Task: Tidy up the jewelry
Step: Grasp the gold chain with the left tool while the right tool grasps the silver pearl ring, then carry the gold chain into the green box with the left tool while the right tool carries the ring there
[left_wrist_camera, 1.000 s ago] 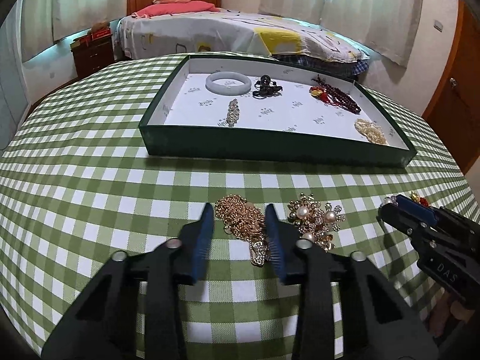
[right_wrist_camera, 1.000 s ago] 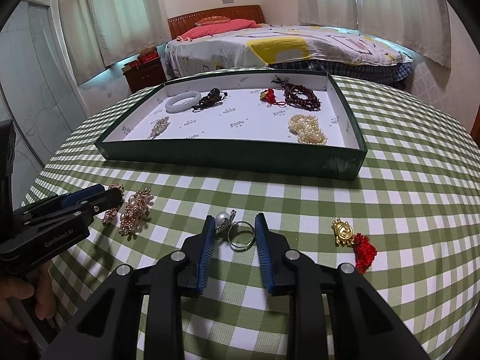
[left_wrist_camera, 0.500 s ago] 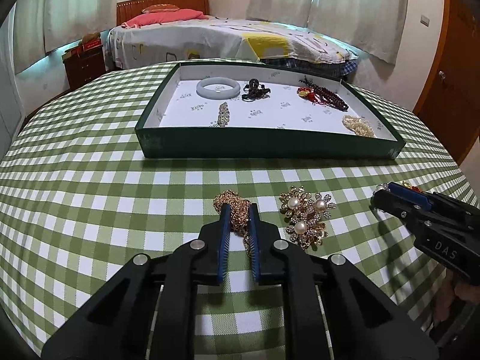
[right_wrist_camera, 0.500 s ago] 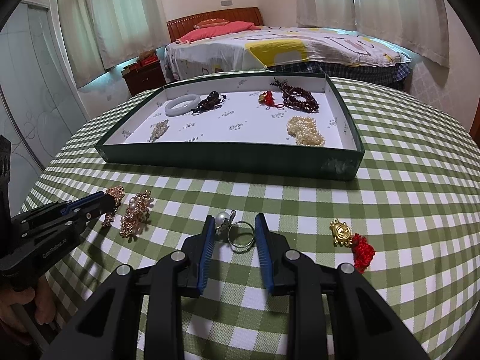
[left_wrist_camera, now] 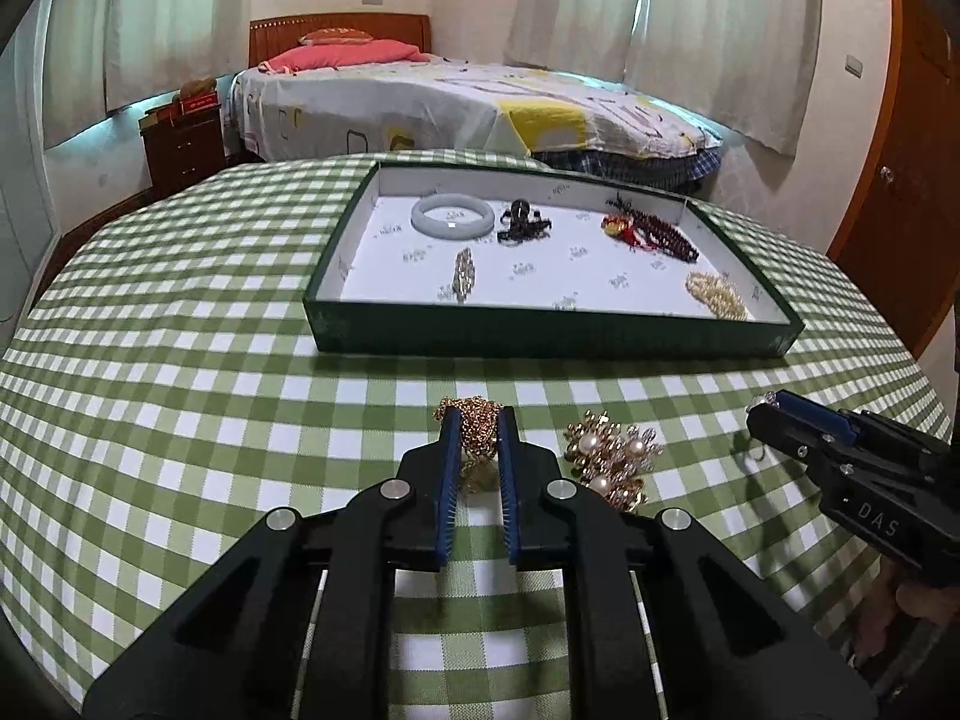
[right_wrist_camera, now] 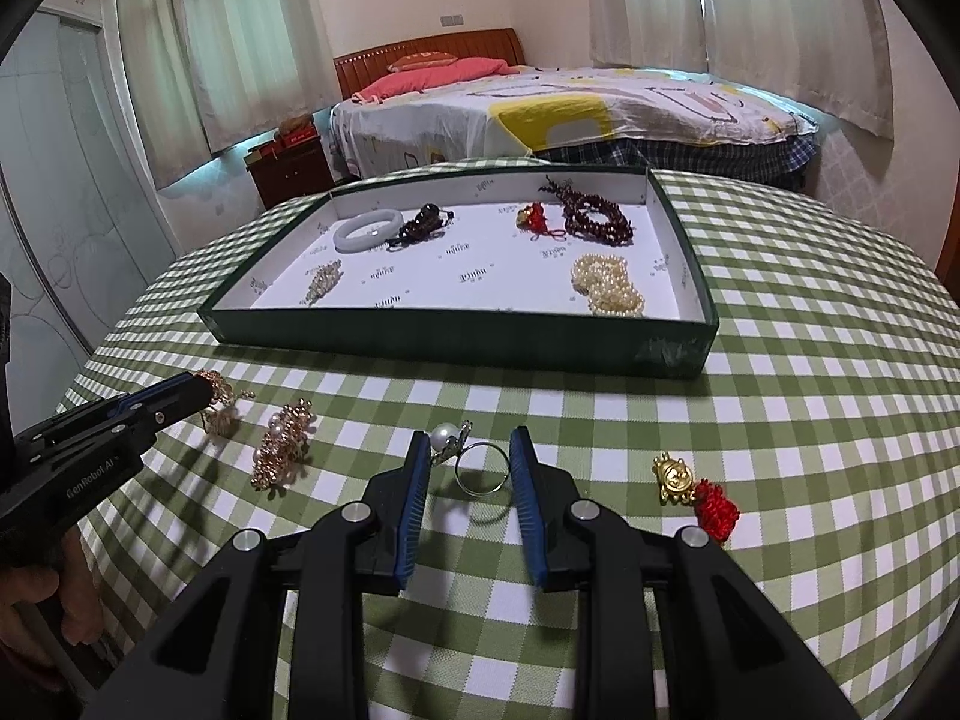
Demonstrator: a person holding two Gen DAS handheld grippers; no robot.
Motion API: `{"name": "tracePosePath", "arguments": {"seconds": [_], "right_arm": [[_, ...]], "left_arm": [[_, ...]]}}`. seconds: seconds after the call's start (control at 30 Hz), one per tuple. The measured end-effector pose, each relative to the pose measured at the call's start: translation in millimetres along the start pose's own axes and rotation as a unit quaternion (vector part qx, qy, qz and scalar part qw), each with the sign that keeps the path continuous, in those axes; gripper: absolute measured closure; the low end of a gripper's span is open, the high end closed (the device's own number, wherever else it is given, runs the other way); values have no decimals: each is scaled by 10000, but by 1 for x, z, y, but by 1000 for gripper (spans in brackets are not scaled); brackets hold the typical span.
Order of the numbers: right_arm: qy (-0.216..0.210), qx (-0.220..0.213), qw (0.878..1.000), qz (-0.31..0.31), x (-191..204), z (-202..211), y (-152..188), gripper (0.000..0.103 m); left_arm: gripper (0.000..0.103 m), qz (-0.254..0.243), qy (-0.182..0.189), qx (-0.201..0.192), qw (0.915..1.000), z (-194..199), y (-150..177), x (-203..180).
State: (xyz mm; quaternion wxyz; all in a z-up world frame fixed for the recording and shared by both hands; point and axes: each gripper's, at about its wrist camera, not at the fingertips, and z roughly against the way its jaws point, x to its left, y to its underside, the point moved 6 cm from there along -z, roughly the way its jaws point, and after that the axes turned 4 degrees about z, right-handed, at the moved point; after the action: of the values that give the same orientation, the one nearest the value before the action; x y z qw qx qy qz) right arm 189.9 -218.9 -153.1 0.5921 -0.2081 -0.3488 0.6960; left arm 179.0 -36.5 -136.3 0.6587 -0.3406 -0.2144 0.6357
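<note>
The left gripper [left_wrist_camera: 478, 420], wide open a second ago, is now clamping the gold chain [left_wrist_camera: 474, 433] near the tabletop's front edge. The right gripper [right_wrist_camera: 469, 450] is staying open around one pearl ring [right_wrist_camera: 474, 468]. Six pieces are lying in the tray [right_wrist_camera: 456, 342]; one pearl brooch [left_wrist_camera: 609, 459] and one gold charm [right_wrist_camera: 675, 477] are waiting outside.

A bed [left_wrist_camera: 456, 108] with a wooden headboard [right_wrist_camera: 426, 48] and pink pillow [left_wrist_camera: 342, 54] fills the upper centre. Pale curtains [left_wrist_camera: 708, 30] hang upper right, a dark nightstand [left_wrist_camera: 183, 147] stands at left, and a wooden door [left_wrist_camera: 900, 180] closes the right edge.
</note>
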Motion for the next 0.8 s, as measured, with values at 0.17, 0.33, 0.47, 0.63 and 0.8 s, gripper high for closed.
{"name": "tracePosePath", "arguments": {"seconds": [0.17, 0.33, 0.47, 0.63, 0.8], "right_arm": [[-18, -116, 9999, 3, 2, 7, -7, 75], [-34, -251, 9997, 6, 3, 14, -16, 75], [-22, -398, 9992, -4, 2, 21, -28, 75], [17, -586, 9983, 3, -1, 27, -46, 75], [64, -789, 9969, 48, -5, 29, -70, 75]], "left_arm": [[91, 6, 75, -185, 9998, 12, -11, -5], [91, 21, 197, -385, 9991, 25, -27, -13], [91, 10, 317, -525, 9981, 30, -42, -22], [91, -26, 438, -704, 9966, 32, -62, -33], [91, -56, 566, -866, 9946, 27, -86, -46]]}}
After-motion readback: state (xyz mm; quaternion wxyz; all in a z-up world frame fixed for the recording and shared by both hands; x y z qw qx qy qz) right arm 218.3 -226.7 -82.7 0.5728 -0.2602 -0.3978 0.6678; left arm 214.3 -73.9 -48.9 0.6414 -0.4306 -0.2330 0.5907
